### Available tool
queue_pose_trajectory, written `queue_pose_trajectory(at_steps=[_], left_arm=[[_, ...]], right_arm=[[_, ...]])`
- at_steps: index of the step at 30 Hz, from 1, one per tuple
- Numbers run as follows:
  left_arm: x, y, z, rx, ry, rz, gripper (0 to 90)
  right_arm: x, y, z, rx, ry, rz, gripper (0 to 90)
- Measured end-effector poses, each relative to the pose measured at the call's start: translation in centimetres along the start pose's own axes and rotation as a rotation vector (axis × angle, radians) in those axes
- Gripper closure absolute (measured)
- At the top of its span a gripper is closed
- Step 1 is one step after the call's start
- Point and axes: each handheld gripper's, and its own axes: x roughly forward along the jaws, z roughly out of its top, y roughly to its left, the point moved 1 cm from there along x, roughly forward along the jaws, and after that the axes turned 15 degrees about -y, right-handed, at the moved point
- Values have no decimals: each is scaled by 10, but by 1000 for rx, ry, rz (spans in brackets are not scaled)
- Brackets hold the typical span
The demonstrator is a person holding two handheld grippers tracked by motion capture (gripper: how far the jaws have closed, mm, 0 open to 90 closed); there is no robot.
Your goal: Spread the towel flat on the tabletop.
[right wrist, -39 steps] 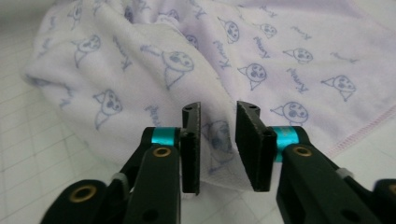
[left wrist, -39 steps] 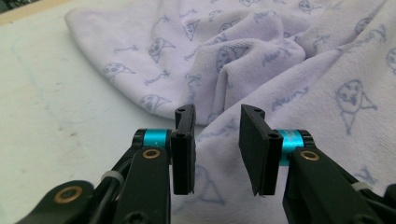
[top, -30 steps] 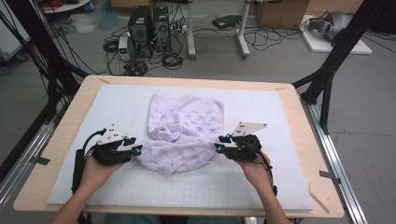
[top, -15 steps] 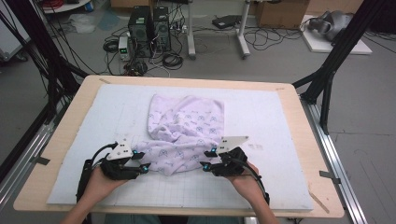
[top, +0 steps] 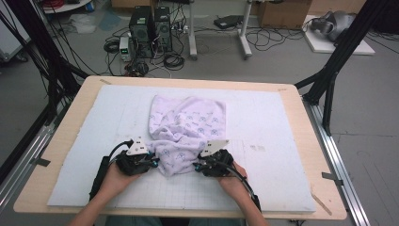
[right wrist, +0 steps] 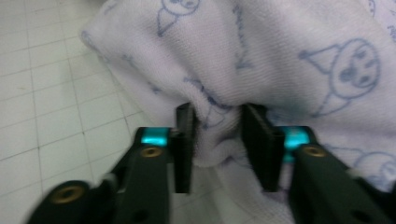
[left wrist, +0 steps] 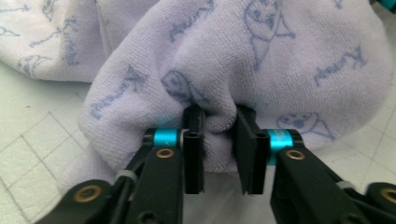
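Note:
A pale lilac towel (top: pixel 188 122) printed with small blue figures lies crumpled on the white gridded mat (top: pixel 268 136). Both grippers are at its near edge. My left gripper (top: pixel 154 162) is at the towel's near left corner; its jaws have just been closing, and in the left gripper view (left wrist: pixel 219 126) a fold of towel (left wrist: pixel 261 60) is pinched between the pads. My right gripper (top: pixel 196 165) is at the near right corner; its jaws have also just been closing, and in the right gripper view (right wrist: pixel 217 121) a bunch of towel (right wrist: pixel 261 56) is squeezed between them.
The mat covers a wooden table (top: pixel 70 122) framed by black struts. Bare mat lies to the left, right and behind the towel. Computers and cables stand on the floor beyond the far edge.
Both hands have come toward each other and down onto the towel's near edge. The near edge of the towel is now bunched between the two grippers.

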Motion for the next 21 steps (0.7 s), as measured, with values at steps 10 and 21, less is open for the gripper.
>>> queue_pose_trajectory(at_steps=[10,21], left_arm=[[-42,-8,25,9,-80,-31,816],[-33,14,71,16,-116,-5,823]], right_arm=[[-23,3,16,34,-48,100,799],[-49,-31,52,52,-98,53,797]])
